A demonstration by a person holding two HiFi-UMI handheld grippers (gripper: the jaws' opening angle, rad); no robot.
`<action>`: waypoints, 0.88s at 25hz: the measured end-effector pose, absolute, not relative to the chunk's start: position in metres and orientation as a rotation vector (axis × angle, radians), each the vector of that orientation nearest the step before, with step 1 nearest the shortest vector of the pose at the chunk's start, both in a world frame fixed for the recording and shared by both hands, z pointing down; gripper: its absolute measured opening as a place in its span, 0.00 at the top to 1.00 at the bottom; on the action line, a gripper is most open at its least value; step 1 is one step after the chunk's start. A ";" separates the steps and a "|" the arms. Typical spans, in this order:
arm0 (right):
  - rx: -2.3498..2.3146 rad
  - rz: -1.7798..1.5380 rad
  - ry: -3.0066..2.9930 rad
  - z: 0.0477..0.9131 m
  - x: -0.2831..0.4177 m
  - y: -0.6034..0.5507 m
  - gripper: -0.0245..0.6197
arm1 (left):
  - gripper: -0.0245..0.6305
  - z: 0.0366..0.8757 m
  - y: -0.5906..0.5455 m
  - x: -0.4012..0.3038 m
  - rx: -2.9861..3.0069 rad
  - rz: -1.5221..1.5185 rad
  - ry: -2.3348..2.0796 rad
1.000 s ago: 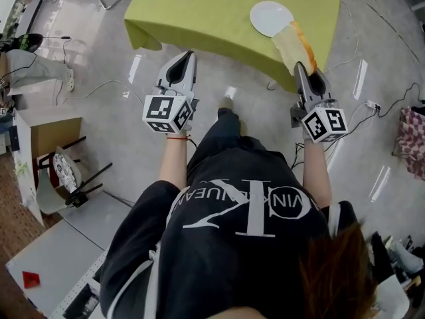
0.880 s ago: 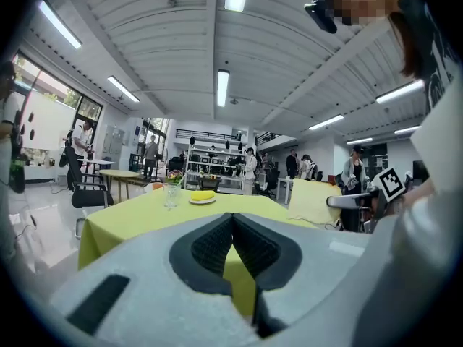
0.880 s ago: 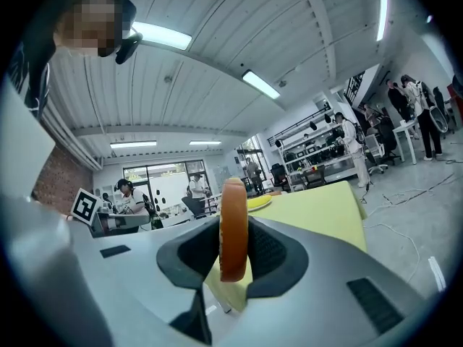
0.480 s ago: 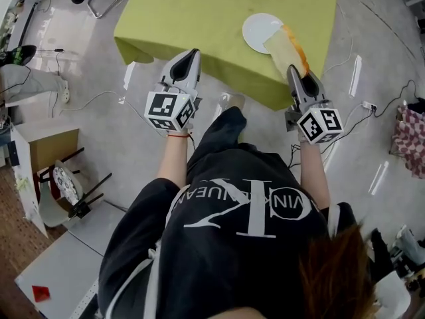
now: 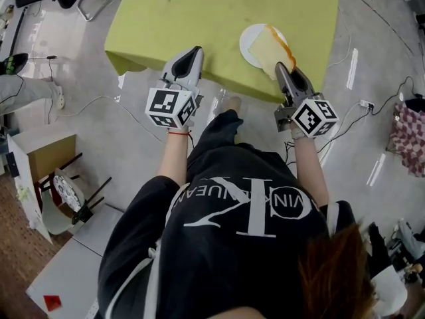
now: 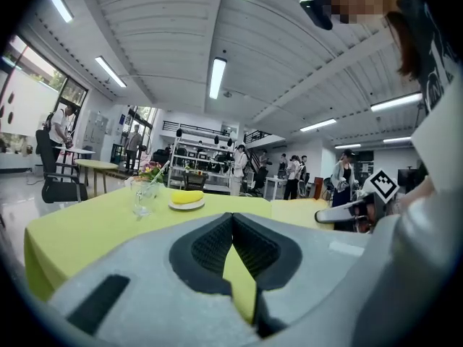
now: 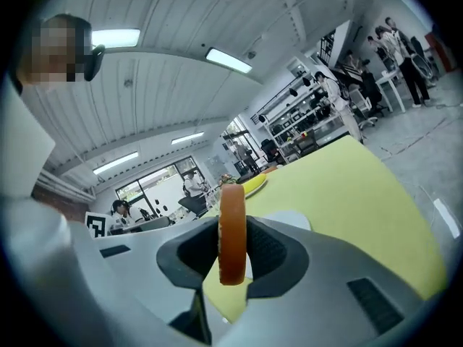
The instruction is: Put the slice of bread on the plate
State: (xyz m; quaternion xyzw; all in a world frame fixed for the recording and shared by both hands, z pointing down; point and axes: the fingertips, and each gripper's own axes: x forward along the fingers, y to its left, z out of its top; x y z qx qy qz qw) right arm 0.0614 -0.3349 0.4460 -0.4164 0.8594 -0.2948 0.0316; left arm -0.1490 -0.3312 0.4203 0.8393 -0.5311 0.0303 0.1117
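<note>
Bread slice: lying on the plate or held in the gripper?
Held: the right gripper clamps the bread slice over the plate; whether it touches, cannot tell.

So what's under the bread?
A white plate sits on the yellow-green tablecloth. The slice of bread, pinched in the right gripper, covers the plate's right part, so anything lying there is hidden.

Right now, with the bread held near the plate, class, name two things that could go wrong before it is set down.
1. The pale slice of bread with an orange crust is pinched at one end by the fingers of the right gripper; it might tear or slip out.
2. The round white plate sits near the front edge of the yellow-green table; released short, the bread could land on the floor.
</note>
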 end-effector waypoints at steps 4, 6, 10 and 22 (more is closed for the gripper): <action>-1.246 -1.059 2.555 0.454 0.053 -0.357 0.81 | 0.95 0.426 -0.352 -0.151 2.452 0.101 -1.548; -1.225 -1.123 2.496 0.456 0.050 -0.366 0.82 | 0.95 0.428 -0.360 -0.152 2.447 0.107 -1.543; -1.177 -1.279 2.359 0.465 0.046 -0.380 0.82 | 0.95 0.433 -0.375 -0.154 2.441 0.117 -1.534; -1.277 -1.452 2.326 0.489 0.051 -0.395 0.80 | 0.95 0.438 -0.399 -0.156 2.437 0.120 -1.513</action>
